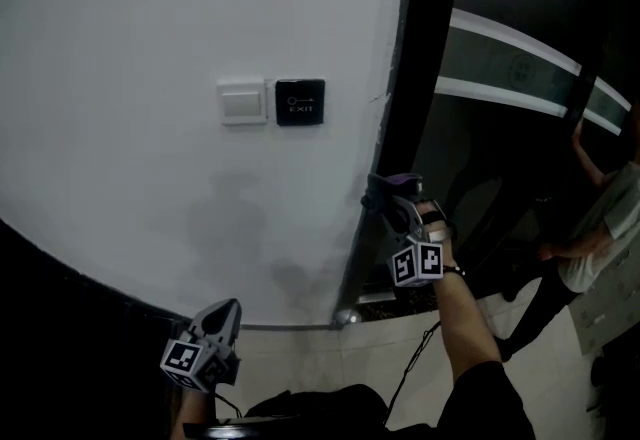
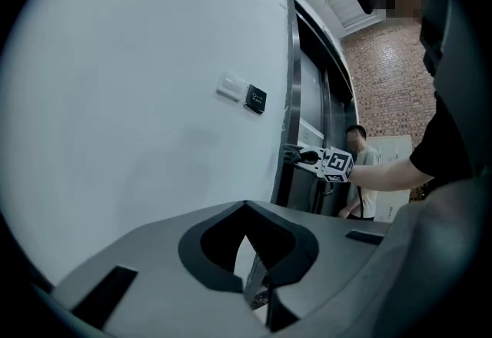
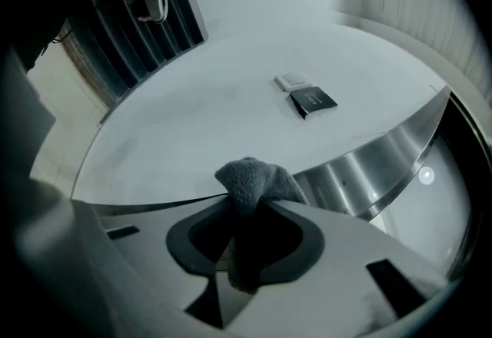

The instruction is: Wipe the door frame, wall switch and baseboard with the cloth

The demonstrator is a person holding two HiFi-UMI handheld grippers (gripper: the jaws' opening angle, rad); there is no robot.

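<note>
The left tongs (image 1: 222,318) hang low before the white wall (image 1: 120,78), jaws drawn together on nothing, well below the wall switch (image 1: 242,101). Further right, the right tongs (image 1: 392,196) are clamped on the cloth (image 3: 247,179) at the dark door frame (image 1: 398,78), though I cannot tell whether the two touch. The cloth looks soft, light and floppy, so a bunched pinch near its middle, as here, should hold it; no container shows.
</note>
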